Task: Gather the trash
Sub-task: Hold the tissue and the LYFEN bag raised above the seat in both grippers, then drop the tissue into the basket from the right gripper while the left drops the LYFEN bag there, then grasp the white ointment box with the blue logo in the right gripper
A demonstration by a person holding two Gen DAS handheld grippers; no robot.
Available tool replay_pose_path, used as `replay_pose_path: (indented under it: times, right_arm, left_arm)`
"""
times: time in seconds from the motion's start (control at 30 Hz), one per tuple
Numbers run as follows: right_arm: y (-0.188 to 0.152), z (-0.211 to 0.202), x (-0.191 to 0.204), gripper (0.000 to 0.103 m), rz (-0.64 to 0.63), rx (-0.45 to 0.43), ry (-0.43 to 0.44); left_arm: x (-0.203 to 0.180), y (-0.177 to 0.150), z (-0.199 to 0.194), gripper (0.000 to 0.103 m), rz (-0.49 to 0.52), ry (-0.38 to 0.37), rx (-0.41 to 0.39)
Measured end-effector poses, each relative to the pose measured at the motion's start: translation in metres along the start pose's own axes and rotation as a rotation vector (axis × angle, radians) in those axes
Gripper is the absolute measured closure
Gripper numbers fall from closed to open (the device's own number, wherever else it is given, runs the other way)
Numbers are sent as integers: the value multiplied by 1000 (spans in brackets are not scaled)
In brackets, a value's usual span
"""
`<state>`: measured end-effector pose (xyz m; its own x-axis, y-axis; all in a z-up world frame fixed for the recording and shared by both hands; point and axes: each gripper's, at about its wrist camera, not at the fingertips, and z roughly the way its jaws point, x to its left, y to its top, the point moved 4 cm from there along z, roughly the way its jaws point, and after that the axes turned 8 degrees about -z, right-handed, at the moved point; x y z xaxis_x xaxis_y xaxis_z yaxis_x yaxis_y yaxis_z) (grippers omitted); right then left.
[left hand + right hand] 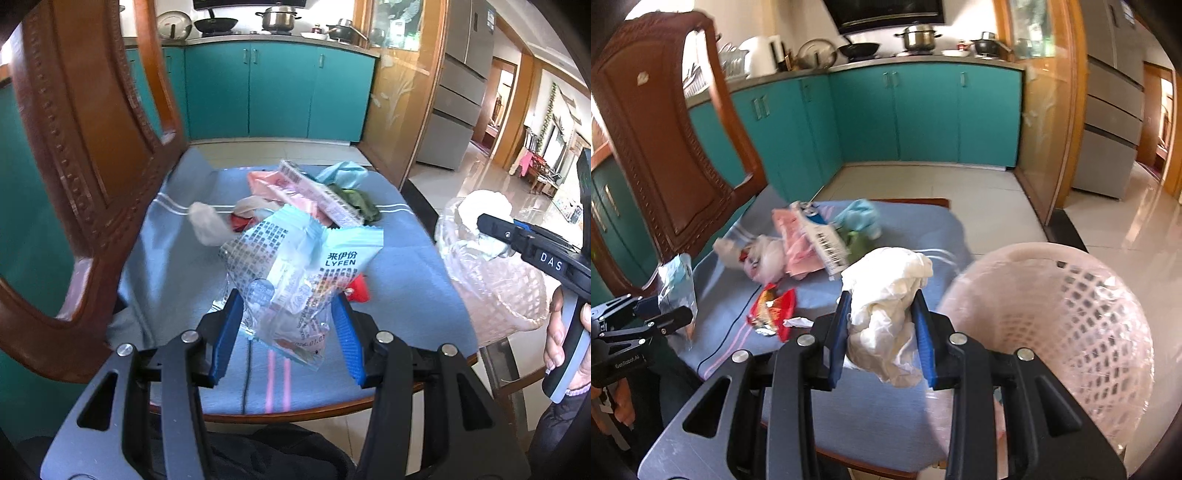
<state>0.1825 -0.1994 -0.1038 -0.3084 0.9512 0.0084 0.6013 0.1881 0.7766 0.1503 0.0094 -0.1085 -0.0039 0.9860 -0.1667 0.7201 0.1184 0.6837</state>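
My left gripper [289, 297] is shut on a pale blue and clear snack wrapper [295, 258], held up above the blue cushion [177, 258] of a chair. My right gripper [882, 297] is shut on a crumpled white tissue wad [886, 291], just left of the pink mesh basket [1052, 325]. In the left wrist view the right gripper [487, 229] holds the tissue [487, 205] over the basket's rim [495, 291]. More trash lies on the cushion: a red wrapper [774, 306], a white plastic bag [764, 258], a pink wrapper [792, 236], a barcode box [827, 243] and a light blue bag [860, 218].
A carved wooden chair back [85, 122] rises on the left. A thin black cable [738, 314] runs across the cushion. Teal cabinets [273, 88], a glass door panel [402, 92] and a grey fridge [461, 85] stand behind. Tiled floor lies to the right.
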Motion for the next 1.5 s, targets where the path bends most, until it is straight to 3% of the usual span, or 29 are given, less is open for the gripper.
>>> replay_pose_path:
  times: [0.17, 0.37, 0.67, 0.83, 0.93, 0.97, 1.03, 1.13, 1.2, 1.23, 1.37, 1.43, 1.5]
  right_arm:
    - [-8, -15, -38, 70, 60, -19, -61]
    - [-33, -28, -76, 70, 94, 8, -171]
    - [-71, -64, -142, 70, 237, 15, -287]
    - [-81, -67, -154, 70, 259, 25, -313]
    - [-84, -63, -157, 70, 273, 34, -313]
    - [-84, -62, -158, 69, 276, 36, -312]
    - [-84, -60, -158, 67, 282, 37, -316]
    - [-83, -52, -157, 58, 296, 50, -304]
    - [-82, -50, -155, 44, 308, 48, -295]
    - [-81, -48, -153, 42, 313, 42, -290]
    - [-72, -40, -141, 38, 302, 39, -266]
    - [-65, -36, -133, 38, 292, 32, -235]
    - [-55, -29, -121, 38, 278, 26, -191]
  left_arm:
    - [-26, 5, 3, 52, 31, -39, 7]
    - [-90, 13, 20, 52, 106, -134, 50]
    - [-212, 9, 53, 52, 238, -356, 166]
    - [-245, -2, 69, 51, 280, -421, 227]
    - [-254, -6, 77, 44, 307, -439, 243]
    - [-254, -6, 76, 34, 303, -451, 240]
    - [-249, -3, 74, 25, 289, -455, 223]
    - [-232, 1, 69, 25, 269, -421, 188]
    - [-204, 12, 65, 25, 219, -350, 136]
    - [-194, 17, 64, 25, 195, -319, 110]
    - [-123, 33, 61, 19, 50, -88, -28]
    - [-95, 34, 72, 16, 7, 11, -22]
    - [-67, 29, 91, 16, -57, 59, 29]
